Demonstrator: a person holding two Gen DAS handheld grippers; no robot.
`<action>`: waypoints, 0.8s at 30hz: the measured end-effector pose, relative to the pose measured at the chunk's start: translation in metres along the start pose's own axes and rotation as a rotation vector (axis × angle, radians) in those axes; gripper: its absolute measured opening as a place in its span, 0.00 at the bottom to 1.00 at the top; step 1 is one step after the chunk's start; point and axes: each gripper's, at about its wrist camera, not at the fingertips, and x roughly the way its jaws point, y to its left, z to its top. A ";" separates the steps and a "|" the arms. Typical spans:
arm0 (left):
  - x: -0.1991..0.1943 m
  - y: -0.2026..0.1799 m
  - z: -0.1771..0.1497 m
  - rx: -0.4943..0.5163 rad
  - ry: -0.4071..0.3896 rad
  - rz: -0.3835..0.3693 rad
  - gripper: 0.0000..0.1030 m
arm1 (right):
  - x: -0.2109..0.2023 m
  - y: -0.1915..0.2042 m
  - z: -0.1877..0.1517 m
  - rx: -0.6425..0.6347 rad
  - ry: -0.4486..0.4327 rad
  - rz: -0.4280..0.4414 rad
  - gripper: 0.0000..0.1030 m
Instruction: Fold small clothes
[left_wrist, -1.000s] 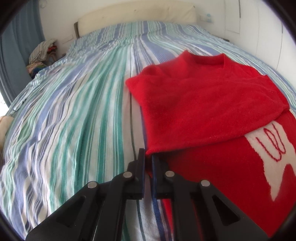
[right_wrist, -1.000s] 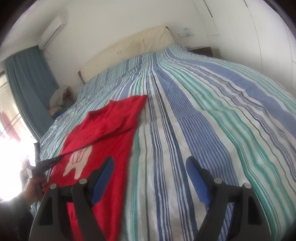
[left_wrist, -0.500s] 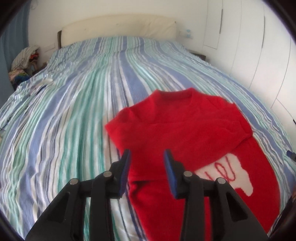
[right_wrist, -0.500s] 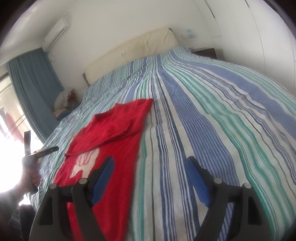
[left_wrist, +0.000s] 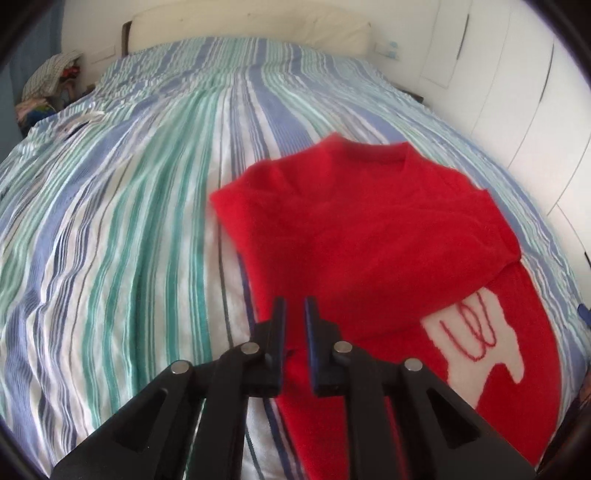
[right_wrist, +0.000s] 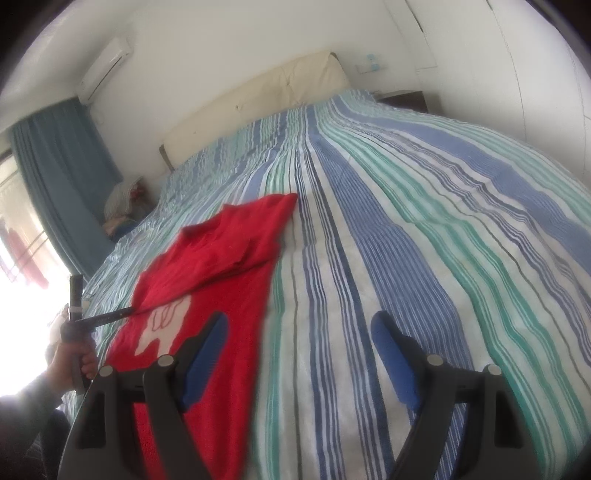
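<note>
A red sweater (left_wrist: 369, 229) with a white tooth patch (left_wrist: 480, 339) lies flat on the striped bed (left_wrist: 129, 221), one sleeve folded across its chest. My left gripper (left_wrist: 294, 306) hovers just above the sweater's near left edge. Its jaws are closing to a narrow gap, and nothing is pinched between them. The right wrist view shows the sweater (right_wrist: 221, 266) on the left, with the left gripper (right_wrist: 127, 311) reaching in from a person's hand (right_wrist: 70, 365). My right gripper (right_wrist: 301, 332) stands open over the bare bedcover beside the sweater's right edge, holding nothing.
The bed's cream headboard (right_wrist: 258, 92) stands at the far end. A pile of clothes (left_wrist: 51, 81) sits beside the bed at far left, by a blue curtain (right_wrist: 62, 177). White wardrobe doors (left_wrist: 517, 92) line the right side. A dark nightstand (right_wrist: 406, 99) is at the far right.
The left gripper let go of the folded sleeve's edge, opened, lifted up and back, and its jaws have since narrowed again. The right gripper has stayed put.
</note>
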 end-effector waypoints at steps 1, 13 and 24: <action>-0.003 0.000 0.008 -0.012 -0.024 -0.033 0.33 | 0.000 0.002 0.000 -0.007 -0.002 0.000 0.76; 0.039 0.060 0.004 -0.257 0.005 0.109 0.40 | -0.006 0.004 0.000 -0.050 -0.028 -0.057 0.76; 0.020 0.051 -0.035 -0.139 0.049 0.218 0.57 | 0.003 0.016 -0.005 -0.091 -0.002 -0.040 0.76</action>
